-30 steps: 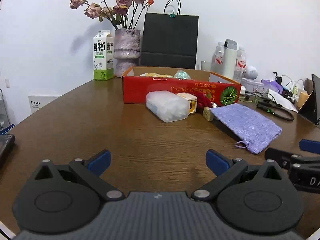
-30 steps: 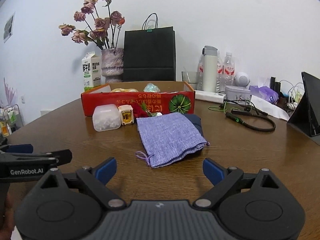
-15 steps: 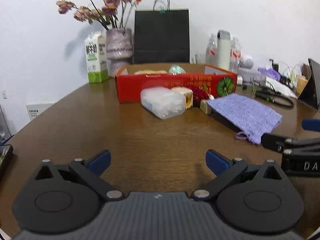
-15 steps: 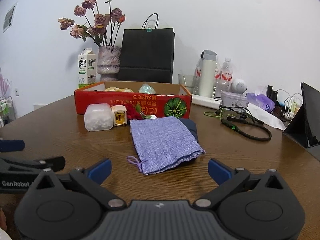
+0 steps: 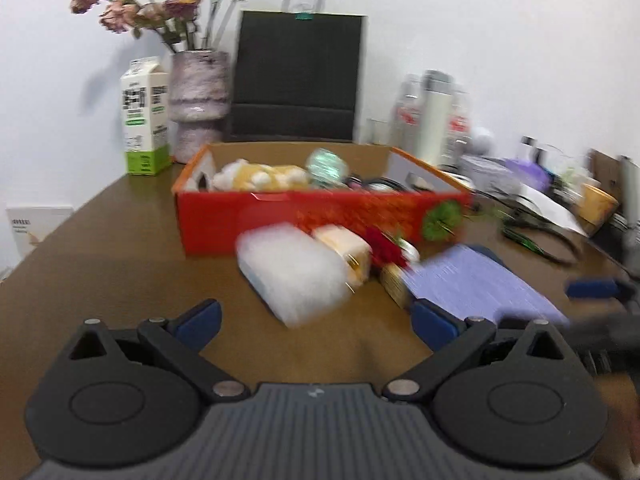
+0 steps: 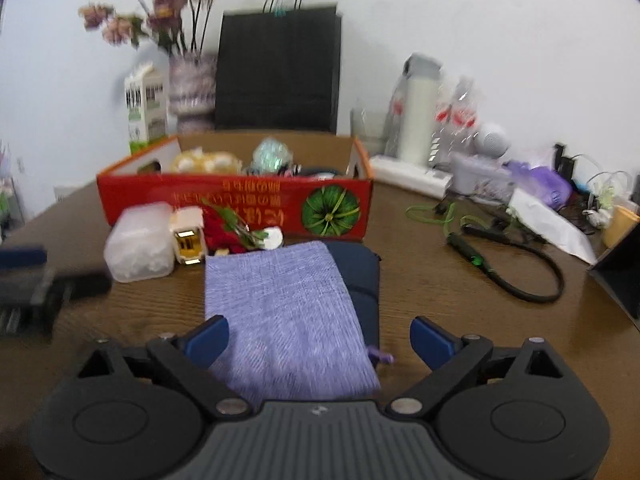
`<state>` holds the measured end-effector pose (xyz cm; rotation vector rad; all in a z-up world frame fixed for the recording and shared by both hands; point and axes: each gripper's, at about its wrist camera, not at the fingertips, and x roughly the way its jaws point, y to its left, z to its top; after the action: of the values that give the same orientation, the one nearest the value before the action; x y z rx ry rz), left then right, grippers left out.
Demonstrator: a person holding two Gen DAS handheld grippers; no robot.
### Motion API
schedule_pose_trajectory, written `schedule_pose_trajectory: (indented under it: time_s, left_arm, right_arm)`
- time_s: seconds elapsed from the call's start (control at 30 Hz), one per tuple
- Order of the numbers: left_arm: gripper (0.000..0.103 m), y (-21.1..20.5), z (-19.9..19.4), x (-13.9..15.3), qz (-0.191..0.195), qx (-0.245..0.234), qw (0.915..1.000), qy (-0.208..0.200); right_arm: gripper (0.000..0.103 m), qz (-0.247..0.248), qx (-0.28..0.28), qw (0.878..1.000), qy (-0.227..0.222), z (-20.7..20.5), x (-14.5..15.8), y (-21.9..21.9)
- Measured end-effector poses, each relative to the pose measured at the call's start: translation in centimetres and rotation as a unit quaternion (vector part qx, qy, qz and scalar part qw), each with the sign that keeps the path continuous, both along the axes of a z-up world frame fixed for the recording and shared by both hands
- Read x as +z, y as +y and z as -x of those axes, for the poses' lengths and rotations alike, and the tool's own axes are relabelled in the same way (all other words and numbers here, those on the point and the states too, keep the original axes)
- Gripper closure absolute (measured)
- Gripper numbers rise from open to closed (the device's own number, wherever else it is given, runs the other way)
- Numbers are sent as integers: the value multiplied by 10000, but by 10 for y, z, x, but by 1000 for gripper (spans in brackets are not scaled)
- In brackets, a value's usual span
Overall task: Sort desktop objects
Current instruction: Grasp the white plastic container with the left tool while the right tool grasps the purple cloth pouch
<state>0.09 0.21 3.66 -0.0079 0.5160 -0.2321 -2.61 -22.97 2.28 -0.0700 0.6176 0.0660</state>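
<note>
The purple pouch (image 6: pixel 288 312) lies flat on the desk (image 6: pixel 460 312), over a dark pouch (image 6: pixel 362 276), just in front of the red box (image 6: pixel 240 204). The right claw (image 6: pixel 318 340) straddles its near end, jaws wide and closing, pads not on the cloth. The left claw (image 5: pixel 316 320) is open and empty, facing the white tub (image 5: pixel 292 272).

Risk: the cloth is thin and flat, so the pads may slide over it, or pinch the dark pouch along with it.

Only the right view shows the dark pouch fully and the drawstring (image 6: pixel 380 356); the left view looks deeper into the box.
</note>
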Motion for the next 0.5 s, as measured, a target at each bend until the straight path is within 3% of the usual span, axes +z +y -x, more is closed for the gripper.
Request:
schedule_pose_trajectory:
  time_s: [0.13, 0.17, 0.2, 0.23, 0.3, 0.5]
  left_arm:
    - [0, -2, -50, -1, -29, 508, 9987, 24]
    - [0, -3, -60, -4, -126, 568, 9983, 79]
    - [0, -3, -67, -8, -193, 580, 9981, 125]
    - [0, 0, -71, -12, -141, 560, 9982, 136]
    - [0, 6, -69, -14, 9, 480, 9987, 163]
    - [0, 7, -61, -19, 6, 210, 9995, 236]
  right_arm:
    - [21, 13, 22, 9999, 130, -20, -7, 2]
    - [35, -44, 21, 9999, 145, -22, -8, 3]
    - [43, -6, -10, 9999, 123, -22, -8, 4]
    - [47, 80, -17, 10000, 33, -20, -7, 7]
    - [71, 125, 25, 9999, -88, -15, -4, 10]
    - [92, 17, -41, 9997, -252, -5, -3, 12]
